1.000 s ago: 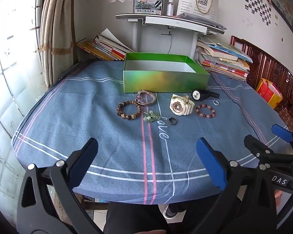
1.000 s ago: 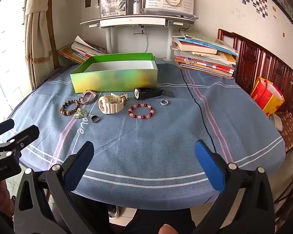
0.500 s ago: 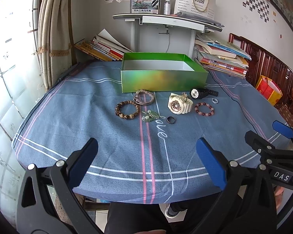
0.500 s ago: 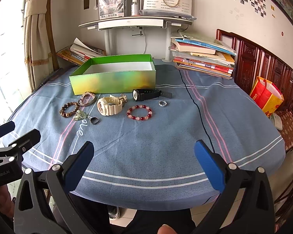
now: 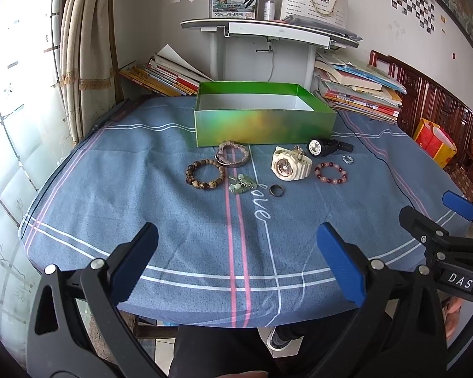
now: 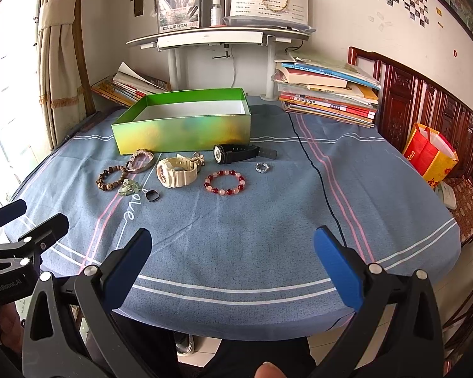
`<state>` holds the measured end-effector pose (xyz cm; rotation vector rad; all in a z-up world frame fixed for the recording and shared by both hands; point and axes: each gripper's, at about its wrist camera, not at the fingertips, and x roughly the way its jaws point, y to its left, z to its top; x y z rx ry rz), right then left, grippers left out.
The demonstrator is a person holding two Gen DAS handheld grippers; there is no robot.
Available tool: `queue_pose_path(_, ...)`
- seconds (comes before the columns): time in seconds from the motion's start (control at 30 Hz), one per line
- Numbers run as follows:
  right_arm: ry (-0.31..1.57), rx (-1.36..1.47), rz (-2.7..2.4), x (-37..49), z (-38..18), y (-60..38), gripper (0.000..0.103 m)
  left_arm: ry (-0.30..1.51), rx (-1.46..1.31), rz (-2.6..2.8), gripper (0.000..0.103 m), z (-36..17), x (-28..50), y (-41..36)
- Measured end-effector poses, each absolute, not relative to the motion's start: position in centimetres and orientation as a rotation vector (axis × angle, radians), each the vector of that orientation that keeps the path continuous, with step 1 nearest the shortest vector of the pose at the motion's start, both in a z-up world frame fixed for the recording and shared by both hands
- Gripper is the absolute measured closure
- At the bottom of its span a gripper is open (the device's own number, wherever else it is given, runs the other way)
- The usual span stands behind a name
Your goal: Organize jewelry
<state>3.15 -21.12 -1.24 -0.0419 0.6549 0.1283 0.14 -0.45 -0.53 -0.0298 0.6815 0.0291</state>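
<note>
Left gripper [image 5: 236,261] and right gripper [image 6: 233,260] hover over the near edge of the blue tablecloth [image 5: 173,220], both spread wide, holding nothing. At 12 o'clock from the left gripper lies the jewelry: dark ring [image 5: 276,190], green charms [image 5: 241,184], brown bead bracelet [image 5: 205,174], cream watch [image 5: 288,167], red bead bracelet [image 5: 330,173], pink bracelet [image 5: 232,153], black watch [image 5: 326,147], silver ring [image 5: 347,158]. Just beyond stands the open green box [image 5: 265,126].
</note>
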Motion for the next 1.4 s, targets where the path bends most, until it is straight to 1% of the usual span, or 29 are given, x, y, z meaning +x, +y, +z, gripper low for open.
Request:
queue_pose_path(0.87,0.664,-0.043,0.129,3.2,-1.8,-21.3,0.002,0.687,-0.028,0.025,0.004,-0.9,0.0,-0.6)
queue_pose_path(1.4,0.668,-0.029,0.121,3.7,-2.7,-22.0,0.002,0.739,-0.05,-0.038,0.004,-2.2,1.2,-1.3)
